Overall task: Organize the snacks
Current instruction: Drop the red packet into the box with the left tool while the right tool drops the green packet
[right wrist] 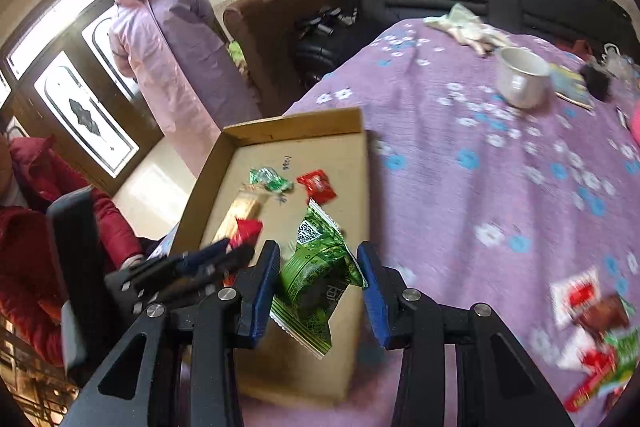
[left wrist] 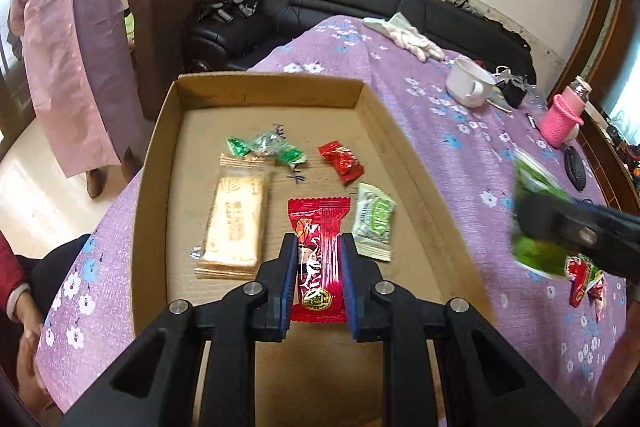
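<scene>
Both grippers hang over the cardboard tray (left wrist: 160, 147), prob. since that's where snacks get sorted. Left gripper (left wrist: 319, 251) is pinching the red candy pack (left wrist: 319, 251), pack upright btw its fingers. Right gripper (right wrist: 319, 269) is clamped on the green snack pack (right wrist: 316, 267), which droops over the tray's near end w/ more wrappers (right wrist: 592, 327) on the tablecloth (right wrist: 460, 187).

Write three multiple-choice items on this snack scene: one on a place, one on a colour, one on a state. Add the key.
1. Where does the white mug stand?
A. in the cardboard tray
B. on the purple floral cloth
C. on the sofa

2. What colour is the packet between the left tongs?
A. red
B. green
C. beige

3. The green packet at the right tongs is:
A. flat in the cardboard tray
B. between the tongs, above the tray
C. torn open

Key: B, the mug sits on cloth beyond the tray; A, the wrapper is red; B, it sits between the fingers.
</scene>
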`<state>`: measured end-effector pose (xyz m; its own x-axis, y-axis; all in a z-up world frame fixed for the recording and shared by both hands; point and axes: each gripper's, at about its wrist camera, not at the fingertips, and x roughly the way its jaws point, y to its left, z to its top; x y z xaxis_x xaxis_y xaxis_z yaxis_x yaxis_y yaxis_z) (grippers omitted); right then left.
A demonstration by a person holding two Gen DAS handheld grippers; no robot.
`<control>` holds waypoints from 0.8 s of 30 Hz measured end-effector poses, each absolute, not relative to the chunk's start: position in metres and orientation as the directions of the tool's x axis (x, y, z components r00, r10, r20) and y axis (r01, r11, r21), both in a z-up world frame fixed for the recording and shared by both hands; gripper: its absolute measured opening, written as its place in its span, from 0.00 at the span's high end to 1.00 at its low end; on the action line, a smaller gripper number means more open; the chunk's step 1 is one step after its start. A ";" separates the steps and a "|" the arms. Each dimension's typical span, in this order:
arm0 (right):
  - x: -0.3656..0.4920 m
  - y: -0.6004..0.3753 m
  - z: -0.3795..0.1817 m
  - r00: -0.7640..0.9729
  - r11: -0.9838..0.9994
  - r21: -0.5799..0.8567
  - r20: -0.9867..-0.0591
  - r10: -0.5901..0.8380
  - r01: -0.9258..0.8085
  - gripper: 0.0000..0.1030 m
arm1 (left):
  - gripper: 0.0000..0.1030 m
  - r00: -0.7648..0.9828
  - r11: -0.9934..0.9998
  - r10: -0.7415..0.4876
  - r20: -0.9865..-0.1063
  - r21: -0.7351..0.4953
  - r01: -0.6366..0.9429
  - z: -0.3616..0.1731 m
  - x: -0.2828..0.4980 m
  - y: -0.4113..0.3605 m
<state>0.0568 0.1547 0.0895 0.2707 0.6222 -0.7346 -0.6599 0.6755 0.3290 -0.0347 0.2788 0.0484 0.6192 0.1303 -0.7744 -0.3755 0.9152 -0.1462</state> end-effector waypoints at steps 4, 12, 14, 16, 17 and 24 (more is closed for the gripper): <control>0.068 0.202 0.068 0.246 0.680 0.297 -0.776 0.581 -0.670 0.57 | 0.80 0.603 0.911 0.124 -0.788 -0.151 -0.384 0.043 -0.030 0.284; 0.086 0.235 0.041 0.246 0.711 0.286 -0.802 0.545 -0.643 0.57 | 0.80 0.586 0.909 0.103 -0.804 -0.163 -0.384 0.031 -0.027 0.288; 0.091 0.240 0.041 0.250 0.712 0.286 -0.800 0.546 -0.641 0.57 | 0.80 0.586 0.906 0.097 -0.805 -0.172 -0.386 0.029 -0.027 0.290; 0.094 0.243 0.040 0.252 0.716 0.279 -0.804 0.538 -0.640 0.56 | 0.80 0.589 0.904 0.092 -0.803 -0.181 -0.388 0.028 -0.028 0.291; 0.095 0.244 0.039 0.250 0.718 0.280 -0.806 0.537 -0.637 0.56 | 0.80 0.590 0.902 0.090 -0.803 -0.185 -0.390 0.028 -0.028 0.292; 0.093 0.232 0.056 0.267 0.706 0.306 -0.773 0.576 -0.639 0.56 | 0.79 0.614 0.905 0.072 -0.786 -0.207 -0.371 0.034 -0.033 0.290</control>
<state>0.0929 0.2317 0.0556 0.2670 0.5760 -0.7727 -0.6388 0.7061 0.3056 -0.0332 0.2900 0.0343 0.6138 0.0722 -0.7861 -0.3714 0.9052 -0.2068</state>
